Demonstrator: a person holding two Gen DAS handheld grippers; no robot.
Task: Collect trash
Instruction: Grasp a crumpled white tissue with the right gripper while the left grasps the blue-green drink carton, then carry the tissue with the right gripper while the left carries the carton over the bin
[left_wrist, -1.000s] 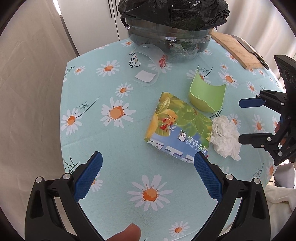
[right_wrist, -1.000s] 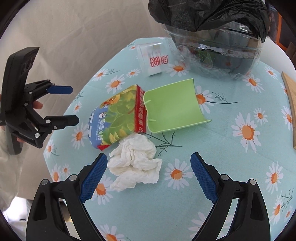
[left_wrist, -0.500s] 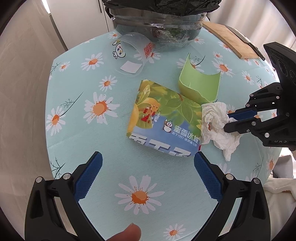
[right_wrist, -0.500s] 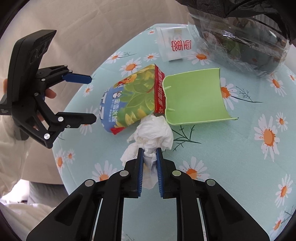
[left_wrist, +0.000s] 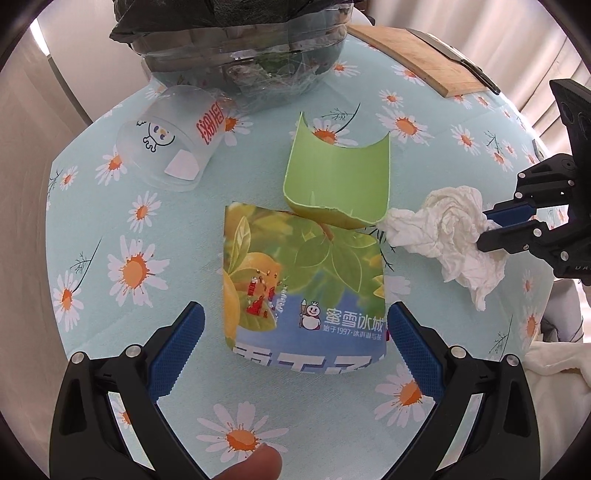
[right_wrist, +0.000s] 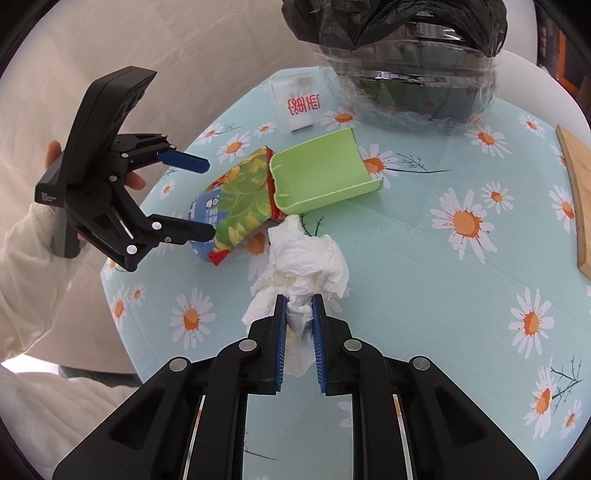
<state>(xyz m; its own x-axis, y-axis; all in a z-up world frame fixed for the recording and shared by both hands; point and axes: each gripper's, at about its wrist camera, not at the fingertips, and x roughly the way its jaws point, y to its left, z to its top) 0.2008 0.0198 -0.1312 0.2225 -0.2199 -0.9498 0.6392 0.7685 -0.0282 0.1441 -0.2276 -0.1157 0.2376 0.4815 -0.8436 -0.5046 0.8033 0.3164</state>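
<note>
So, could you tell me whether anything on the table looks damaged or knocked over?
Yes. The green cup is broken: only a half shell with a jagged base, lying on its side. The clear plastic cup beside the bin is tipped over too.

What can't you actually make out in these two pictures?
- Bin contents: both views, black bag and glare on its clear wall hide them.
- Printed carton lower text: left wrist view, cut off where it bends under.
- Wooden board: right wrist view, cropped by the edge.
</note>
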